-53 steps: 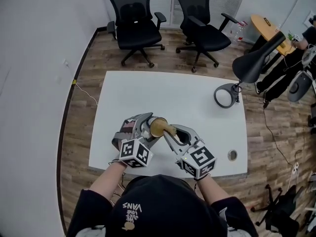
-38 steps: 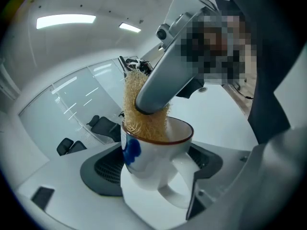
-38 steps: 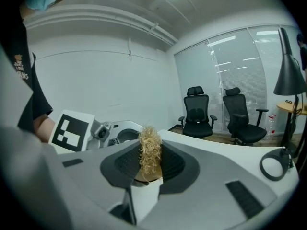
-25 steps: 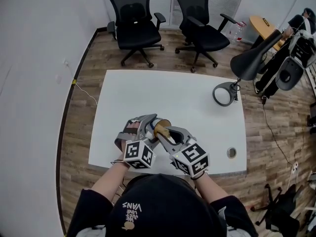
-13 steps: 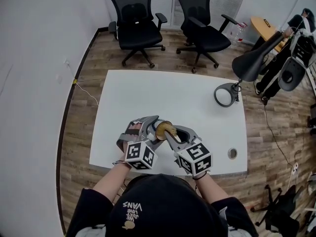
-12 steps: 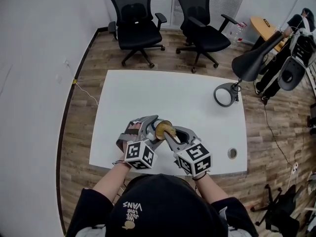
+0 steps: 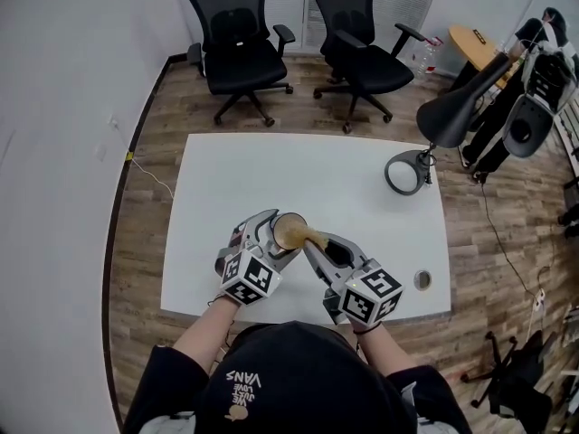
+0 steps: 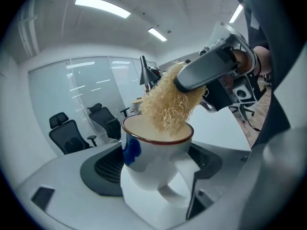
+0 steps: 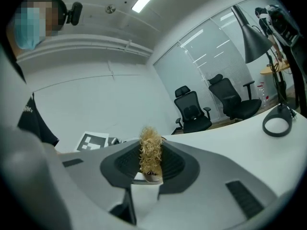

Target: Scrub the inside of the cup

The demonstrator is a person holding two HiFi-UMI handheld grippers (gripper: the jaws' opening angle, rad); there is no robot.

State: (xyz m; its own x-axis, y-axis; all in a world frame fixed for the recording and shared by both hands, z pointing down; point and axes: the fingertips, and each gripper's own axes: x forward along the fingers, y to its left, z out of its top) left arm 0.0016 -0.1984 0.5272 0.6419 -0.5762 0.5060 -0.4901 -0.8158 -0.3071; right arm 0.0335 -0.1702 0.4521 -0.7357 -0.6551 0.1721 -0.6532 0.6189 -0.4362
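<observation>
A white cup (image 7: pixel 288 231) with a brown rim and a blue mark is held above the table's front edge, and my left gripper (image 7: pixel 270 240) is shut on it. In the left gripper view the cup (image 8: pixel 156 162) sits between the jaws with its handle toward the camera. My right gripper (image 7: pixel 316 243) is shut on a straw-coloured fibrous scrubber (image 7: pixel 310 236). The scrubber (image 8: pixel 168 104) dips past the rim into the cup's mouth, with the right gripper (image 8: pixel 206 73) above it. In the right gripper view the scrubber (image 9: pixel 150 152) stands up between the jaws.
The white table (image 7: pixel 317 165) carries a black desk lamp (image 7: pixel 461 107) with a ring base (image 7: pixel 404 172) at the back right and a cable hole (image 7: pixel 422 279) near the front right. Two black office chairs (image 7: pixel 231 39) (image 7: pixel 362 43) stand behind the table.
Both grippers stay together over the table's front edge. The scrubber has shifted slightly in the cup's mouth, and the right gripper has drawn a little toward me.
</observation>
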